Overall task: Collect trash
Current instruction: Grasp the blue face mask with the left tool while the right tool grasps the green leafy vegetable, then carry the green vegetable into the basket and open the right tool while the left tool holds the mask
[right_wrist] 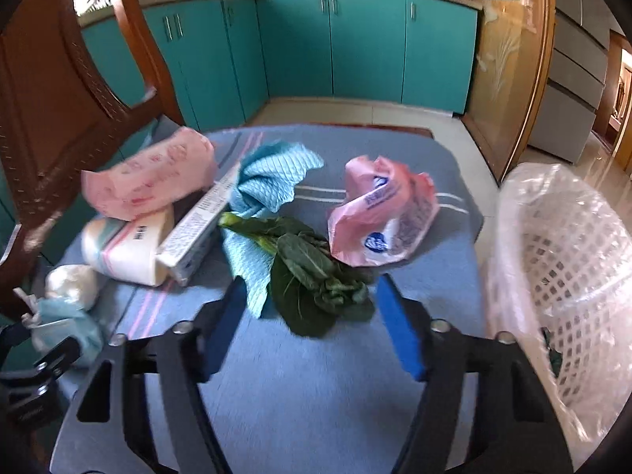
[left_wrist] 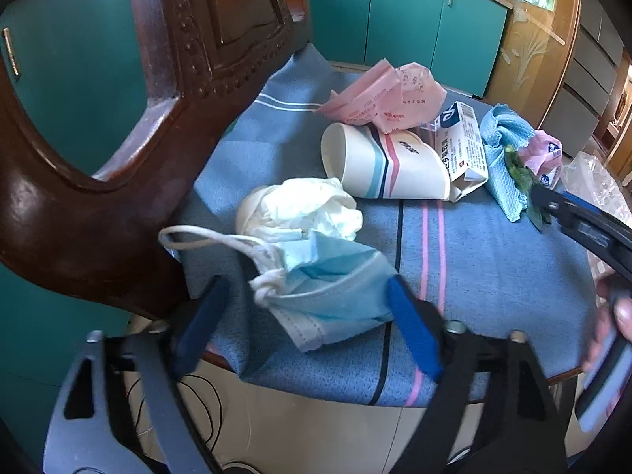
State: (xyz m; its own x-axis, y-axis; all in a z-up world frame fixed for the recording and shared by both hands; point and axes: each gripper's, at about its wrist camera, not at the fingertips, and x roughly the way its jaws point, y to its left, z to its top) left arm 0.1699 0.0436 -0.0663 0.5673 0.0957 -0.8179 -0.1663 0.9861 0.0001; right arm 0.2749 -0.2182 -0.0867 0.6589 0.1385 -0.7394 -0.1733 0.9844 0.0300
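While both claws hang spread over the cloth-covered chair seat (right_wrist: 300, 387), the main risks look like a snagged or partial pick. The face mask (left_wrist: 331, 296) lies at the seat's near edge, just beside the carved chair back (left_wrist: 118, 181), with its knotted ear loop (left_wrist: 205, 237) trailing toward the wood; a careless pinch could catch only the loop, or nudge the mask off the edge to the floor. The left claw (left_wrist: 308, 328) is wide open around the mask, its right blue pad seeming to touch the mask's edge, and it grips nothing. The right claw (right_wrist: 308, 324) is equally wide, empty, and brackets the leafy greens (right_wrist: 316, 280), which overlap a blue cloth (right_wrist: 272, 181); closing here could drag the cloth along or tear the limp leaves. A pink wrapper (right_wrist: 383, 221) sits just beyond. The lined white basket (right_wrist: 568, 260) stands to the right of the seat, so a loosely held piece might fall short. A tipped paper cup (left_wrist: 379, 166), carton (left_wrist: 462, 142) and crumpled tissue (left_wrist: 304, 209) also wait on the seat.
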